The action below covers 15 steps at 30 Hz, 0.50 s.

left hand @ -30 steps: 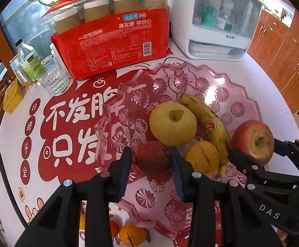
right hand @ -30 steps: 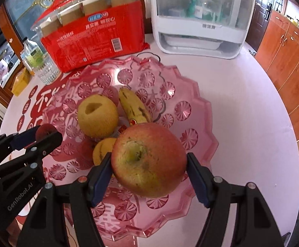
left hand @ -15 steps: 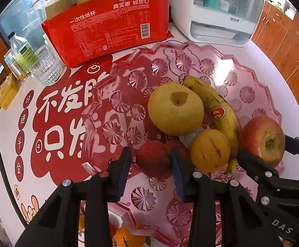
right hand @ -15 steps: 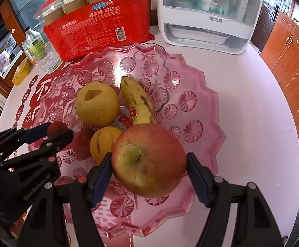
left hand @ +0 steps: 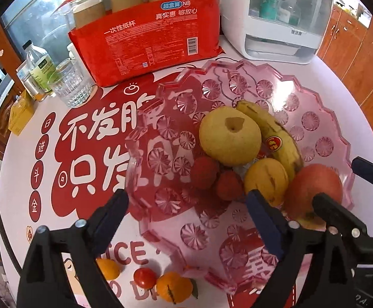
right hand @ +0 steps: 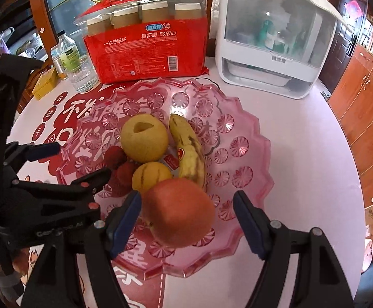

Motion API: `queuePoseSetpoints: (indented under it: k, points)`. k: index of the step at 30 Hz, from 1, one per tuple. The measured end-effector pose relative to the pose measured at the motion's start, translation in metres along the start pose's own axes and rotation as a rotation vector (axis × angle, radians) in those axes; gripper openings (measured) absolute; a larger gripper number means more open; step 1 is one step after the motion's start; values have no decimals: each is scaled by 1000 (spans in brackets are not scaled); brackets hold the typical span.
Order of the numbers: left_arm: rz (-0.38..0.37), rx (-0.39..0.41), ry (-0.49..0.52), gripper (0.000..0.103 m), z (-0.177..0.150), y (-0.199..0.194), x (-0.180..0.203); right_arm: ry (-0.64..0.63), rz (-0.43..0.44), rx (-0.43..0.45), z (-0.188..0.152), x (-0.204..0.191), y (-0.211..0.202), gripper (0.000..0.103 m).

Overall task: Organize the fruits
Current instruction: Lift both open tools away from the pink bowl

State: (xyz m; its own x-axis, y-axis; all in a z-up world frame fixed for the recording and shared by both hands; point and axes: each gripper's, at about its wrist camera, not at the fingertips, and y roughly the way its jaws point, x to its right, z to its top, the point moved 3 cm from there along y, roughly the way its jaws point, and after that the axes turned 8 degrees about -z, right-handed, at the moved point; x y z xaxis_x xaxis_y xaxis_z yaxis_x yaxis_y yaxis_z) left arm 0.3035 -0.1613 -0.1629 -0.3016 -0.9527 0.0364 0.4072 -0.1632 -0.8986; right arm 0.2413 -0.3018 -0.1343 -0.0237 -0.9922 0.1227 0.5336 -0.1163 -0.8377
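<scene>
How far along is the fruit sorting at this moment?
Done: pear, banana, two lychees, yellow fruit and red apple lie in the pink tray. Both grippers are open. Left: oranges and tomato outside.

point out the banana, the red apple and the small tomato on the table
banana (right hand: 190, 151), right wrist view, on the middle of its peel near the sticker
red apple (right hand: 180, 211), right wrist view, on its rounded front face
small tomato (left hand: 145, 277), left wrist view, on its centre, between the two oranges
</scene>
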Motion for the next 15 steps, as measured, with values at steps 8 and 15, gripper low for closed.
queuePoseSetpoints:
  k: [8,15]
  points:
    - [0,21,-28,93,-15,-28,-7,40,23,5,-13,-2,-17,74]
    - [-4,72,-35,97,-31,-68,-12,60,30,33,-21,-7,-43,74]
